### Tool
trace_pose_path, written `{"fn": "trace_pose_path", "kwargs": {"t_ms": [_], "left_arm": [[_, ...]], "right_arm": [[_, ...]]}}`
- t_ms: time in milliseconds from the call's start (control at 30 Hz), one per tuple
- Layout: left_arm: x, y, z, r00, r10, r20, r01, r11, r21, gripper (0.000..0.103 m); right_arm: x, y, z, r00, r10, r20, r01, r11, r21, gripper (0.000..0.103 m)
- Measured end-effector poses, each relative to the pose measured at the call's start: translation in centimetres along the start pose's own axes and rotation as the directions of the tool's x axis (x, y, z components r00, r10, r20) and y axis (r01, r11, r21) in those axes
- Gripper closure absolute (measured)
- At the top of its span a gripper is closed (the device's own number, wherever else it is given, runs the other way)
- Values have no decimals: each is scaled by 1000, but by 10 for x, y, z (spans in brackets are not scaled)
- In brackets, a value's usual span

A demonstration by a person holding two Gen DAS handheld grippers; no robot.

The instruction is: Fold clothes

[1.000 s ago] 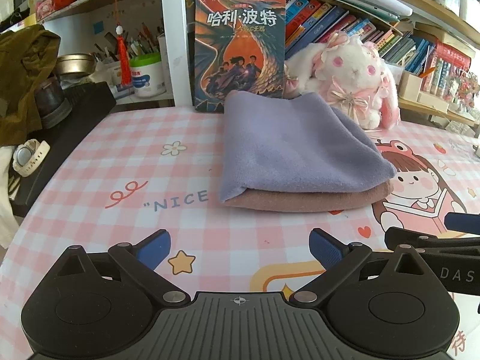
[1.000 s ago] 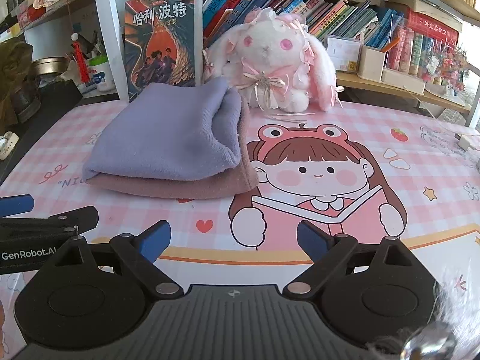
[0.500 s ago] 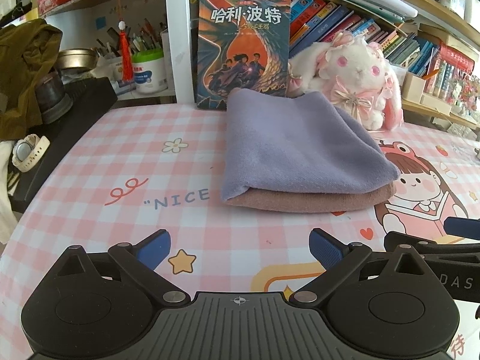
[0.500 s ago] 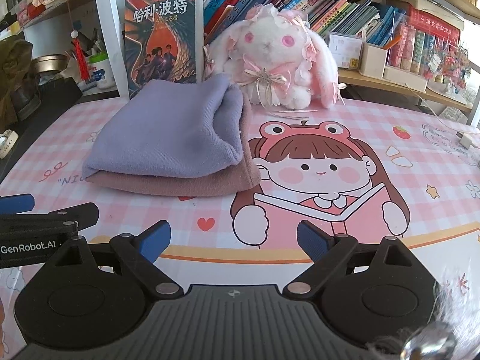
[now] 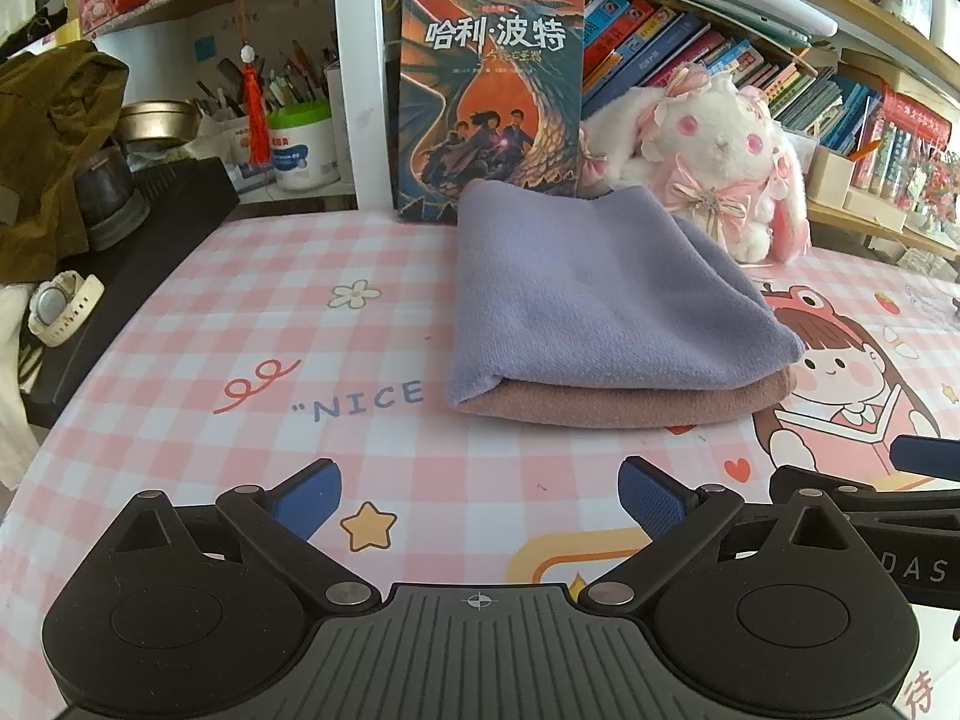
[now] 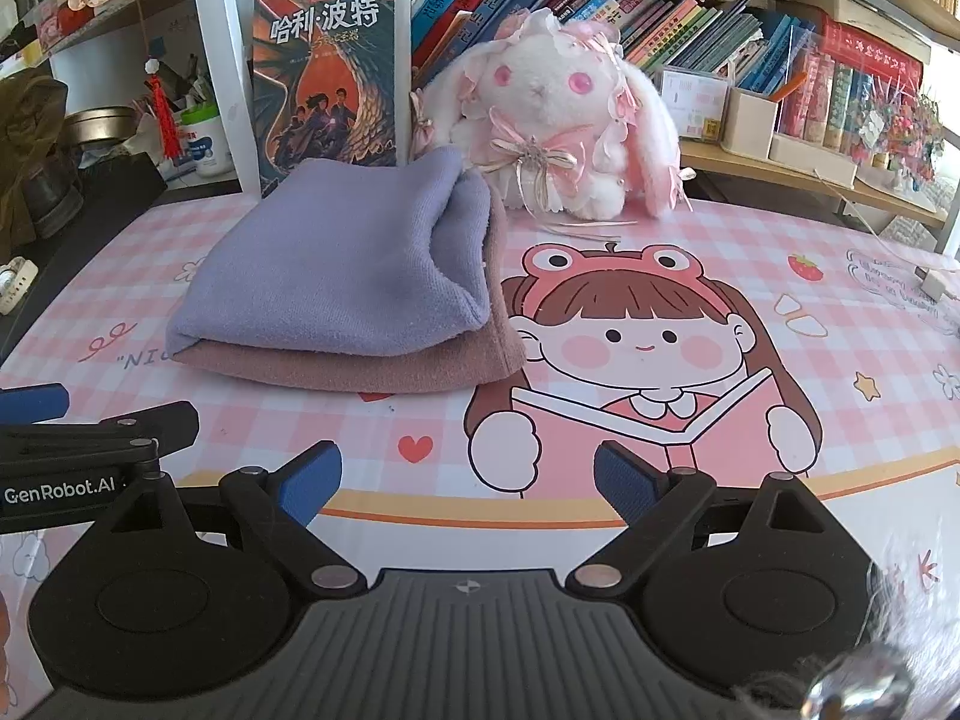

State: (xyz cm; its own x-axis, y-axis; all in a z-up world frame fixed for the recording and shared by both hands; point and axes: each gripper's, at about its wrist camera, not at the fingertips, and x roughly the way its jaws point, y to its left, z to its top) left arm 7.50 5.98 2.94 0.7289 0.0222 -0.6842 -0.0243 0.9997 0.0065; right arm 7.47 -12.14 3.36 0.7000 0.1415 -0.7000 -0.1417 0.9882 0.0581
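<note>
A folded lilac cloth lies on top of a folded dusty-pink cloth on the pink checked table mat. The same stack shows in the right wrist view, lilac cloth over pink cloth. My left gripper hovers open short of the stack's near edge, nothing between its blue pads. My right gripper is also open and empty, nearer than the stack and to its right. Each gripper's side shows in the other's view.
Behind the stack stand an upright book and a white plush rabbit before shelves of books. A black board with a white watch borders the mat's left side. An olive garment hangs at far left.
</note>
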Motion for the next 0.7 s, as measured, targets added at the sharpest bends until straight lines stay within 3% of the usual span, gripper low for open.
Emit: {"fn": "trace_pose_path", "kwargs": {"t_ms": [700], "left_arm": [[0, 4, -1, 1000, -4, 2, 4, 999, -43, 0]], "right_arm": [[-1, 1, -1, 1000, 3, -3, -3, 1000, -4, 12]]}}
